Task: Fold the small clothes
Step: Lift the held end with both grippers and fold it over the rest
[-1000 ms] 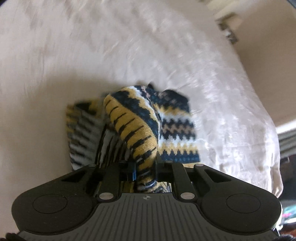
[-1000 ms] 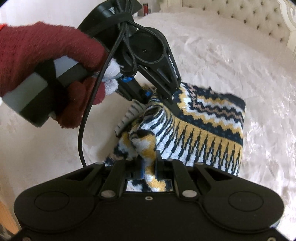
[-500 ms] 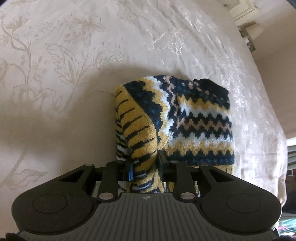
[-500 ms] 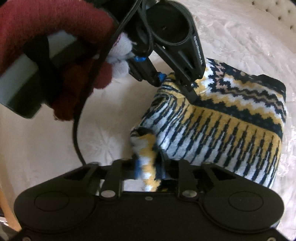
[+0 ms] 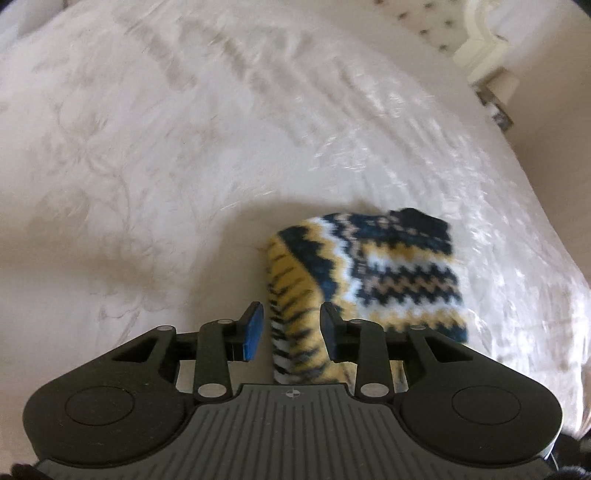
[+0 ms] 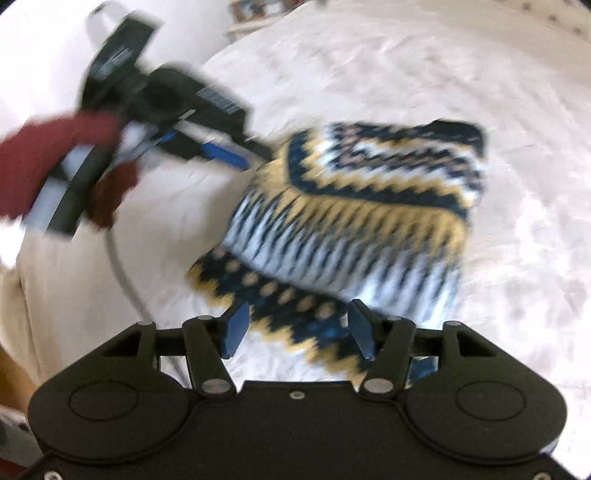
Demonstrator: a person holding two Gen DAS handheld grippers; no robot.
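Note:
A small knitted sweater (image 5: pixel 399 273) in navy, yellow and white zigzags lies folded on the cream bedspread (image 5: pixel 184 147). In the left wrist view my left gripper (image 5: pixel 291 328) straddles the sweater's near left fold. Its jaws are opening, and the blue pad (image 5: pixel 253 332) stands clear of the cloth. In the right wrist view the sweater (image 6: pixel 354 206) lies just ahead. My right gripper (image 6: pixel 299 328) hangs over its near hem, jaws opening, with neither pad pressing on the knit. The left gripper (image 6: pixel 251 158) also shows there, blurred, at the sweater's far left corner.
A hand in a dark red glove (image 6: pixel 55 147) holds the left gripper, and a pale cable (image 6: pixel 122 266) trails from it. A tufted headboard (image 5: pixel 443 22) stands at the far right. The bed's edge (image 5: pixel 546 229) drops off on the right.
Both grippers were shut on folds of the sweater and have let go and spread. The lifted folds have dropped, and the sweater now lies flat and folded. Both grippers have drawn back a little.

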